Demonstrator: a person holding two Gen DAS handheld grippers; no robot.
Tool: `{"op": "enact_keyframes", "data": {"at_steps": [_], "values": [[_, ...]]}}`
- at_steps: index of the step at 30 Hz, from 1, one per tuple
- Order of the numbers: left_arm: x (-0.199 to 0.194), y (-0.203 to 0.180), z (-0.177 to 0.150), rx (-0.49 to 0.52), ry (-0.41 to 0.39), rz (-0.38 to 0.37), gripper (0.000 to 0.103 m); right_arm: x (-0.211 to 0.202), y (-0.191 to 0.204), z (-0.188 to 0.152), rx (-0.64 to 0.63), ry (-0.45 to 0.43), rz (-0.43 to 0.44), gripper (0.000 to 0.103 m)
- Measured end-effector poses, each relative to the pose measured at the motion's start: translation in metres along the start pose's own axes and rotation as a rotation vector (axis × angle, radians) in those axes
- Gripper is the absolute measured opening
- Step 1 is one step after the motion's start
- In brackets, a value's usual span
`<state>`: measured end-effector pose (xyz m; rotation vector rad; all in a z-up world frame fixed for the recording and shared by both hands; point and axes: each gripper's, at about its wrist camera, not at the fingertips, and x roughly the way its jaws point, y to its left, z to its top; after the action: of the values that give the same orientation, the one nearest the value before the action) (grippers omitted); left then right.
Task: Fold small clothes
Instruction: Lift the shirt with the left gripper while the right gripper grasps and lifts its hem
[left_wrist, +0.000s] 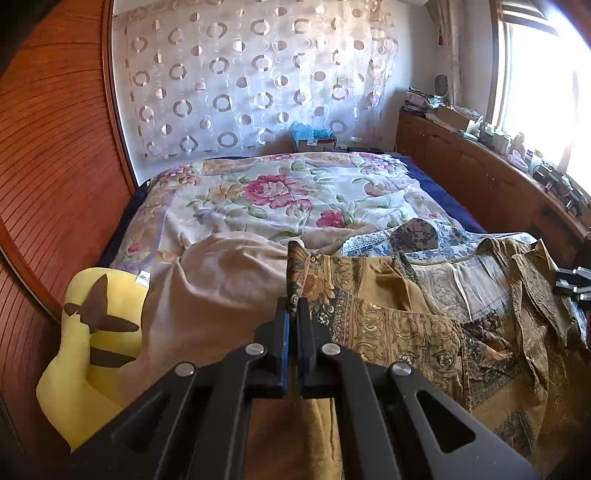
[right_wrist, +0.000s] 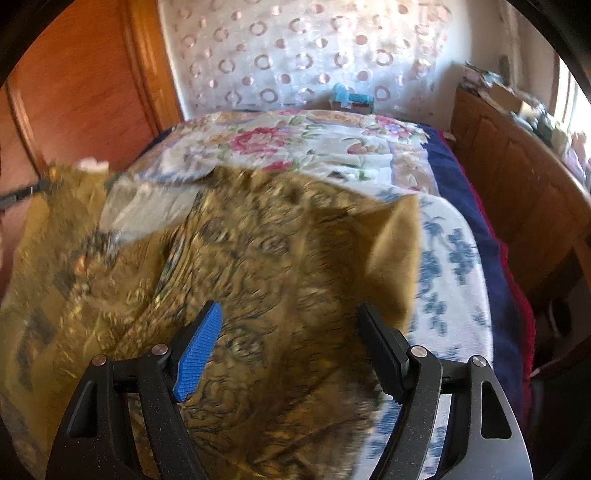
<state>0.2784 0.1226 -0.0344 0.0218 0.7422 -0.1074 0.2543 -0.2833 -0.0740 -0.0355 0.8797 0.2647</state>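
The brown patterned garment (left_wrist: 399, 332) lies spread and rumpled across the near end of the bed (left_wrist: 280, 192), partly over a blue-and-white floral cloth (left_wrist: 417, 236) and beside a beige cloth (left_wrist: 221, 280). The left gripper (left_wrist: 293, 314) has its 2 fingers pressed together on a raised edge of the garment, a strip of which stands up above the tips. The right gripper (right_wrist: 290, 325) has its fingers wide apart, hovering over the same cloth with nothing between them; whether they touch the fabric I cannot tell. The garment looks thin, light and limp: it drapes, creases and bunches readily, so it should lift with little effort but sag wherever it is not held. It would best be taken at a hem or corner, pinched through a single layer edge, with the second hold well apart along the same edge to keep it taut. The left wrist view is sharp and shows a pale lining (left_wrist: 458, 284) inside the opened garment, a yellow cushion (left_wrist: 92, 332) at the left and the right gripper's tips at the far right edge. The right wrist view is blurred, but it alone shows the garment's plain olive corner (right_wrist: 399, 251) hanging over the floral cloth and the blue ribbed pad (right_wrist: 199, 350).
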Motion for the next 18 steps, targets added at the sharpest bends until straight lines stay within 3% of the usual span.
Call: {"op": "enact_keyframes", "data": {"at_steps": [7, 10, 16, 18], "values": [[-0.002, -0.004, -0.001, 0.001, -0.005, -0.008, 0.000, -0.006, -0.039, 0.023, 0.033, -0.024, -0.100, 0.075], [-0.002, -0.006, -0.001, 0.002, -0.006, -0.013, 0.000, 0.007, -0.057, 0.027, 0.072, 0.005, -0.107, 0.069], [-0.010, -0.012, -0.001, 0.015, -0.031, -0.027, 0.000, 0.024, -0.070, 0.034, 0.110, 0.025, -0.031, 0.046], [-0.014, -0.014, -0.001, 0.020, -0.040, -0.029, 0.000, 0.026, -0.069, 0.038, 0.111, 0.027, -0.010, 0.033]]}}
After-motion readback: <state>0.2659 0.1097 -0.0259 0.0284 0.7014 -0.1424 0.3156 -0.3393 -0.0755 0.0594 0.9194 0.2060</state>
